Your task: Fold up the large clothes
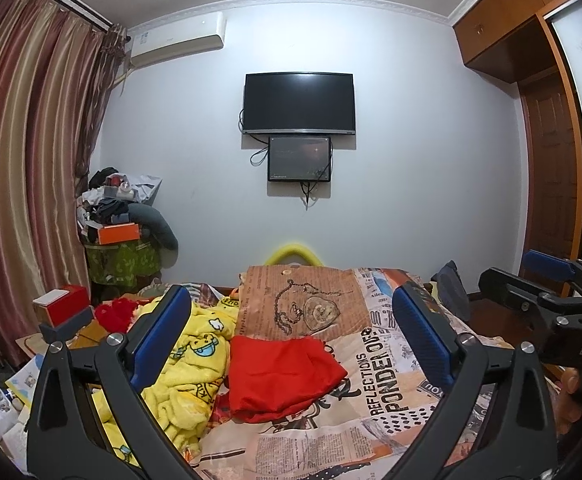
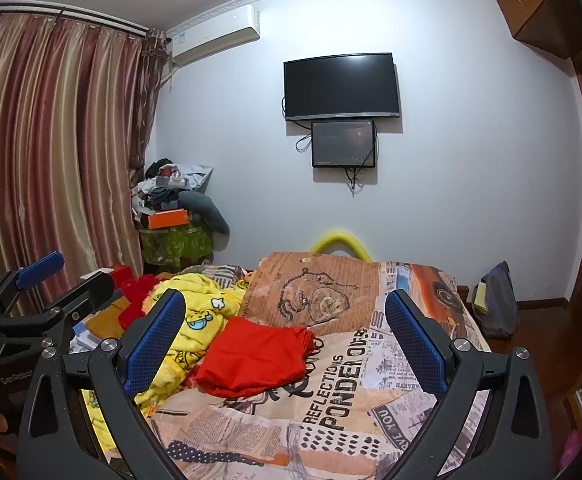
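Observation:
A folded red garment (image 1: 281, 376) lies on the newspaper-print bed cover (image 1: 383, 364); it also shows in the right wrist view (image 2: 253, 356). A crumpled yellow cartoon-print garment (image 1: 195, 360) lies to its left, also in the right wrist view (image 2: 195, 320). My left gripper (image 1: 291, 332) is open and empty, held above the bed in front of the red garment. My right gripper (image 2: 285, 332) is open and empty, also above the bed; it appears at the right edge of the left wrist view (image 1: 531, 280). The left gripper shows at the left of the right wrist view (image 2: 47, 280).
A red knitted item (image 2: 139, 292) and a red box (image 1: 65, 300) lie at the bed's left. A cluttered pile (image 1: 119, 216) stands by the curtain (image 1: 23, 160). A TV (image 1: 299, 102) hangs on the far wall. A dark bag (image 2: 499, 300) and wardrobe (image 1: 547, 140) are at right.

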The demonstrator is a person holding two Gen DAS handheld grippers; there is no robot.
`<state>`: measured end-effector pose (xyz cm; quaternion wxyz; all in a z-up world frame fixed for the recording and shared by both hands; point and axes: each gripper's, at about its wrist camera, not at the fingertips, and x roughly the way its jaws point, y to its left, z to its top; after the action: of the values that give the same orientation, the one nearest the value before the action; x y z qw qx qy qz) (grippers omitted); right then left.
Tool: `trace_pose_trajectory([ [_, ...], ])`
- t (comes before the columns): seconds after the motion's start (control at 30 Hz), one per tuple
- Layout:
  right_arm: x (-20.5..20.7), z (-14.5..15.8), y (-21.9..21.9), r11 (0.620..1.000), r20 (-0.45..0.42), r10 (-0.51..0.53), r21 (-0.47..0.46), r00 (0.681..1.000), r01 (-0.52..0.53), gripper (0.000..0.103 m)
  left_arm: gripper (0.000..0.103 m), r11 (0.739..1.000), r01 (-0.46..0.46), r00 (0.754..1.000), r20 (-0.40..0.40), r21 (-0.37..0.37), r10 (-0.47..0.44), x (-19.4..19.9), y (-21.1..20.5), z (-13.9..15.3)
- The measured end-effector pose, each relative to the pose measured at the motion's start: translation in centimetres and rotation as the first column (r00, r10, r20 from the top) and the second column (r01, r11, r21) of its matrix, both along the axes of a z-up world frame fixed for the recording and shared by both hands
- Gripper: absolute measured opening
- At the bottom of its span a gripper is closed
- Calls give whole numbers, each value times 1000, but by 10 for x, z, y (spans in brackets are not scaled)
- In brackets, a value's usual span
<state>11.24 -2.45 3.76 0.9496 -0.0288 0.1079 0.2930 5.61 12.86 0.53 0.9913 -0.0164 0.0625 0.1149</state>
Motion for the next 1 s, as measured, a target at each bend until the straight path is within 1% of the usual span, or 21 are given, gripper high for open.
trace_pose_trajectory([
  [0.57,4,0,0,1000,-8,-3,0,1000,3,100,103,999,41,998,-39,-20,-42,8,2,-5],
  [1.0,4,-1,2,1000,-8,-10,3,1000,11,100,103,998,46,998,-41,-36,-48,7,4,-7],
])
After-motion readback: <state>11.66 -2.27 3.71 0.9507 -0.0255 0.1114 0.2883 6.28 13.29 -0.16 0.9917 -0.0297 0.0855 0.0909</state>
